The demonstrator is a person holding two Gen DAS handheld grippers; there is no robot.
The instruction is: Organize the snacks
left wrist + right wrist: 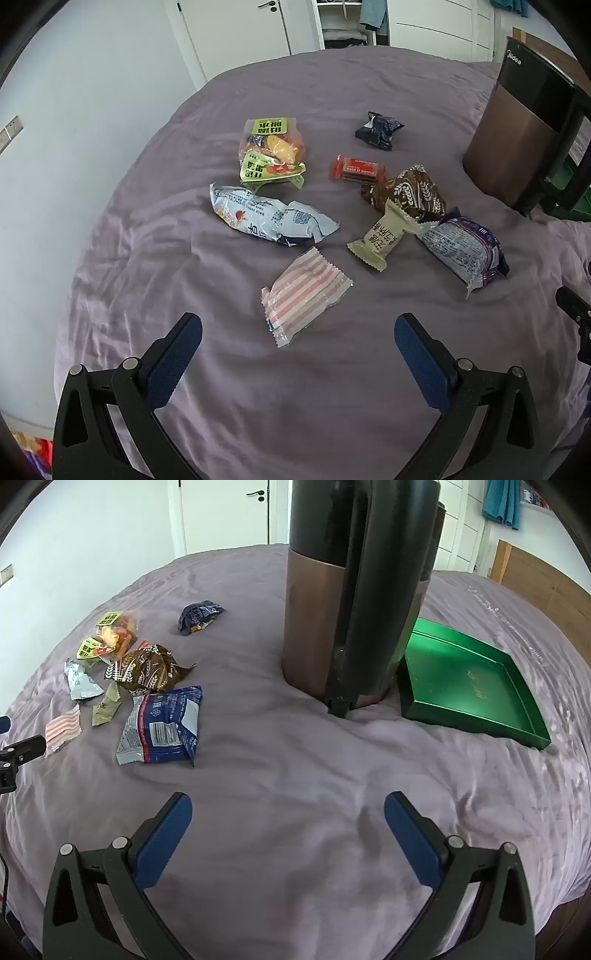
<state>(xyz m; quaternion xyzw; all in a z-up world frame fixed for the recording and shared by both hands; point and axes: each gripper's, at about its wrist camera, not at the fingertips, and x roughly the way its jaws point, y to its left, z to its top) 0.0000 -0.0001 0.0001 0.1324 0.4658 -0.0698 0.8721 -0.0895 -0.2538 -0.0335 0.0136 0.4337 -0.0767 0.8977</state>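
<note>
Eight or so wrapped snacks lie scattered flat on the wrinkled mauve bedsheet (295,387), loose and unsorted, which suggests nothing has yet been organised. The shallow green metal tray (476,716) sits empty on the bed behind the tall bronze-and-black appliance (325,627), and is probably the place meant for them. The left gripper (298,332) hangs above the sheet with its blue-padded fingers (173,354) spread wide and nothing between them; the pink-and-white striped packet (303,295) lies just beyond its tips, its long axis running diagonally from lower left to upper right, so a grasp across the narrow width would need the hand turned somewhat. Farther on are the pale blue crinkled bag (266,218), lying roughly left to right, the beige bar wrapper (384,236), the brown wheat-print bag (410,192), the red bar (358,170), the clear bag of orange snacks with yellow labels (273,155), the small dark navy pouch (378,129) and the blue-and-white printed bag (162,727). The right gripper (288,812) is likewise wide open and empty over bare sheet, with the blue-and-white bag the nearest snack, ahead to its left.
</note>
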